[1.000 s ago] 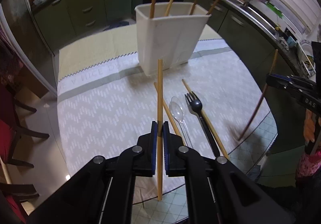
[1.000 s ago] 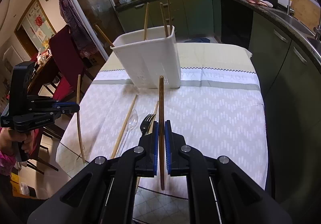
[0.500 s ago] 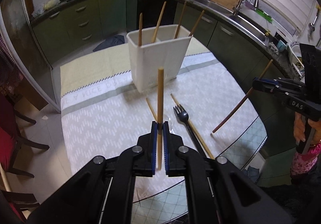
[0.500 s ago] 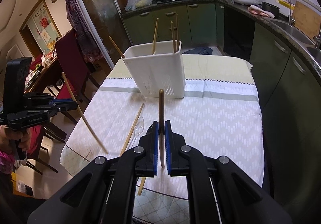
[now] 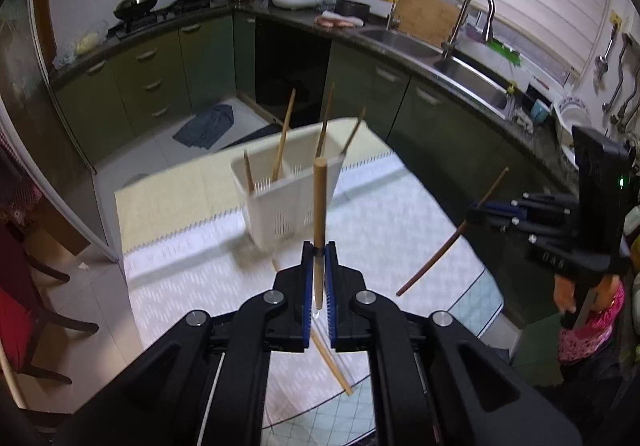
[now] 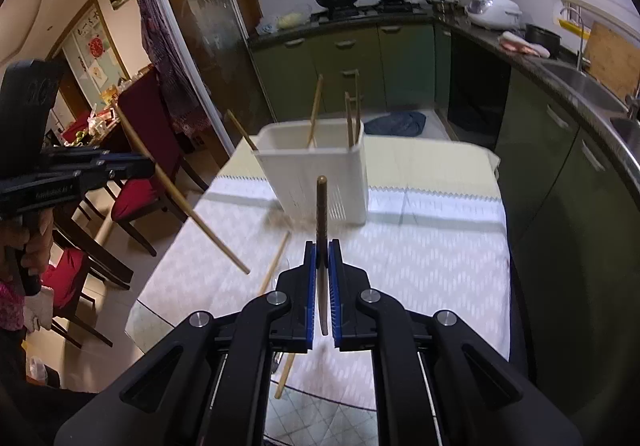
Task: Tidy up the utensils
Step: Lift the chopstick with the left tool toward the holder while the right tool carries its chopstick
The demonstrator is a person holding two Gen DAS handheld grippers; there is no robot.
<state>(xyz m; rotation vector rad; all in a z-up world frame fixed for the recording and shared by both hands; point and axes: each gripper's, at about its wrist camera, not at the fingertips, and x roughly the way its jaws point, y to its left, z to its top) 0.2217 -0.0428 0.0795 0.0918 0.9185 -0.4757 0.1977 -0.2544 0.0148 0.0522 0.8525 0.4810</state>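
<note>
My left gripper [image 5: 319, 251] is shut on a light wooden chopstick [image 5: 319, 202] that stands upright above the table. My right gripper [image 6: 322, 246] is shut on a darker chopstick [image 6: 322, 210]. A white utensil holder [image 5: 280, 206] [image 6: 324, 174] stands on the table ahead of both, with several chopsticks leaning in it. In the left wrist view the right gripper [image 5: 480, 211] hangs at the right with its slanted chopstick [image 5: 448, 244]. The left gripper [image 6: 146, 166] shows at the left of the right wrist view. One loose chopstick [image 5: 332, 362] [image 6: 274, 266] lies on the cloth.
A white patterned tablecloth [image 5: 380, 214] [image 6: 424, 246] covers the round glass table. Green kitchen cabinets [image 5: 160, 78] and a sink [image 5: 468, 74] curve behind it. Red chairs [image 6: 132, 194] stand left of the table. A blue rag [image 6: 396, 123] lies on the floor.
Both grippers have risen with their chopsticks, so the holder and table sit lower and farther. The fork and spoon on the cloth have slipped out of sight behind the fingers.
</note>
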